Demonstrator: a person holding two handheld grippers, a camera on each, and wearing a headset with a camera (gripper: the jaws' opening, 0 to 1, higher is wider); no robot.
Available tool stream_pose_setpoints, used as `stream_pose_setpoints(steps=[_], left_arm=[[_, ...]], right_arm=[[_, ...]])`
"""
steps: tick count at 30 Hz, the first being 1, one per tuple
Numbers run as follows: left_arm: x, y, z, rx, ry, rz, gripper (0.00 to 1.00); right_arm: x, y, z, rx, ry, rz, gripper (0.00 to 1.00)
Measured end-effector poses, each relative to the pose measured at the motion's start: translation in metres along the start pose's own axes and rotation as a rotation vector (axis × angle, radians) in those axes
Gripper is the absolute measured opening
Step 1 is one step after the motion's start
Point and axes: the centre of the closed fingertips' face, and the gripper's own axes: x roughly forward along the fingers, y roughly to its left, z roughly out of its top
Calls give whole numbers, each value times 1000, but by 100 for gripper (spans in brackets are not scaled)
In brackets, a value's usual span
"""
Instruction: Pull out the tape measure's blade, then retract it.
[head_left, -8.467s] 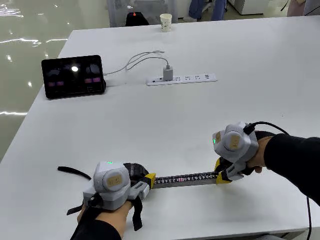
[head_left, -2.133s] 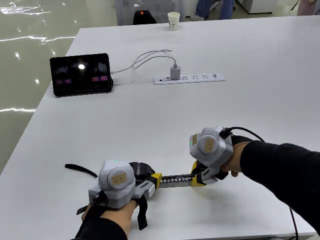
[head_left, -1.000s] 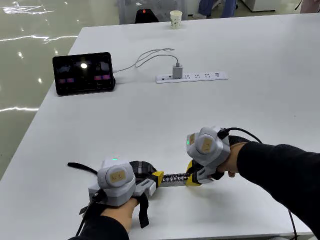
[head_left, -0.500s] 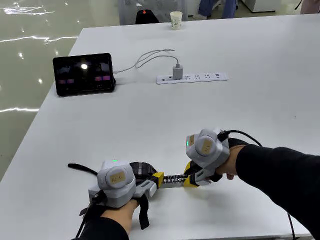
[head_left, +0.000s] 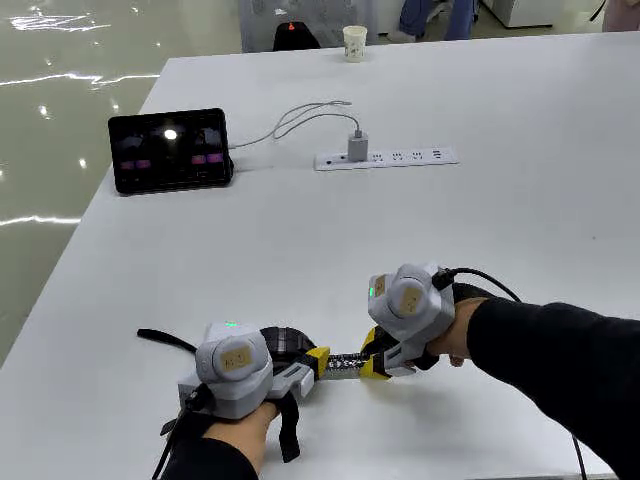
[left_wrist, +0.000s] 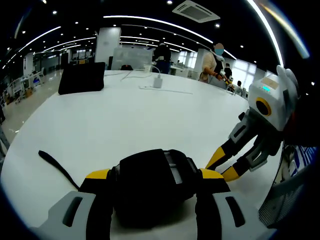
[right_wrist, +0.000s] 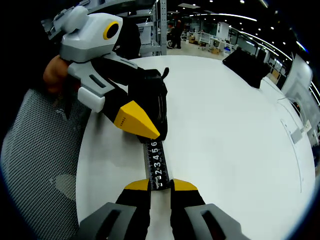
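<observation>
The black tape measure case lies near the table's front edge, and my left gripper is shut on it; in the left gripper view the case fills the space between the yellow-tipped jaws. A short length of numbered blade runs out from the case to my right gripper, which is shut on the blade's end. In the head view the blade spans the small gap between the left gripper and the right gripper. A black strap trails left from the case.
On the white table farther back stand a dark tablet, a white power strip with a plugged charger and cable, and a paper cup at the far edge. The front edge of the table runs just below both hands.
My right gripper has moved left toward the case, still holding the blade's end, and the exposed blade has grown much shorter. The left gripper has kept its grip on the case.
</observation>
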Motion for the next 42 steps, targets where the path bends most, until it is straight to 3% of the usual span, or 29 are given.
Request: stream_pose_setpoints(steps=[24, 42], left_arm=[[0, 0, 0, 0, 0, -1, 63], [-1, 0, 0, 1, 1, -1, 63]], right_arm=[[9, 0, 12, 12, -53, 1, 11], [14, 2, 21, -18, -71, -8, 12]])
